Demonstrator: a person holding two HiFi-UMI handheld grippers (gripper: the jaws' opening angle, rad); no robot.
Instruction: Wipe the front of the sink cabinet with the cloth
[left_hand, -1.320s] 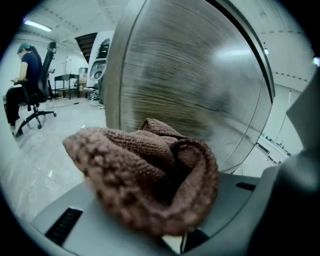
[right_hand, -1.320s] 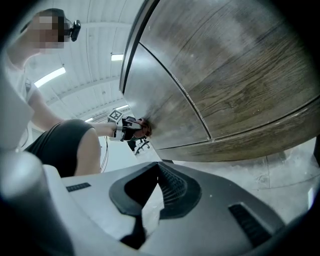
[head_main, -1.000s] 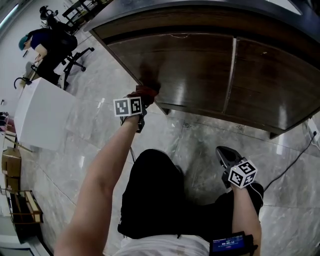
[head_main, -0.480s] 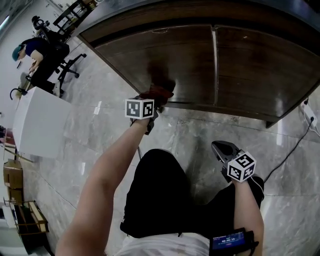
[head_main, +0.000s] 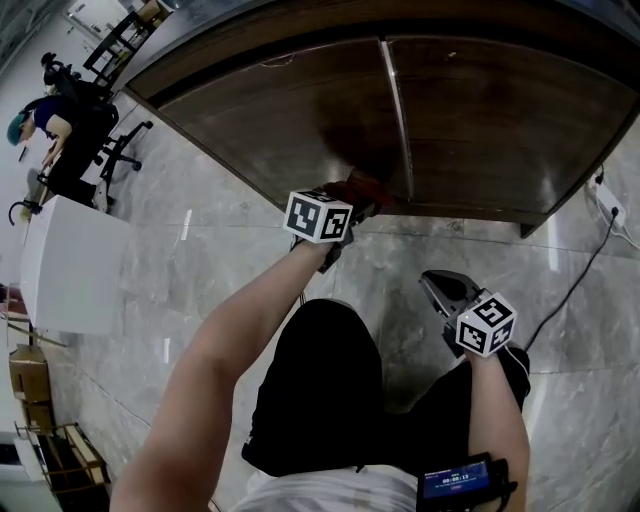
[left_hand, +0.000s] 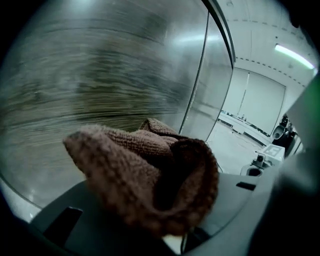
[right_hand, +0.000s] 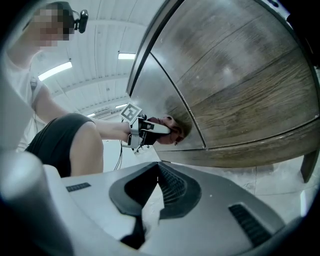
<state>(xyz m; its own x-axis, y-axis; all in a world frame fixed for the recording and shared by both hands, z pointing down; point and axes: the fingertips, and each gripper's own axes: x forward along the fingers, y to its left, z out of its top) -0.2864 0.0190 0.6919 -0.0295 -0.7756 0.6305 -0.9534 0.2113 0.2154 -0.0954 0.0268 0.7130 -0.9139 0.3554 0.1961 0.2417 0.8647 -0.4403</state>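
Pressing a reddish-brown cloth (head_main: 362, 190) against the dark wooden front of the sink cabinet (head_main: 270, 110), the left gripper (head_main: 350, 208) is clamped on the bunched fabric, just above the centre of the head view at twelve o'clock. The cloth touches the left door low down, near its bottom edge and just beside the vertical seam (head_main: 395, 110) between the two doors. In the left gripper view the knitted wad fills the space between the jaws and lies against the blurred wood grain.

The right gripper (head_main: 436, 284) hangs at five o'clock from the cloth, well apart from the cabinet and over the grey marble floor (head_main: 200, 270). Its jaws are together, with nothing between them.

The person's bare left arm (head_main: 215, 360) reaches in from seven o'clock, above a dark-trousered knee (head_main: 315, 385). At ten o'clock a second person (head_main: 55, 130) sits on an office chair (head_main: 118, 150), with a white block (head_main: 65, 265) at nine o'clock. At three o'clock a dark cable (head_main: 570, 290) crosses the floor below a white socket (head_main: 603, 200).
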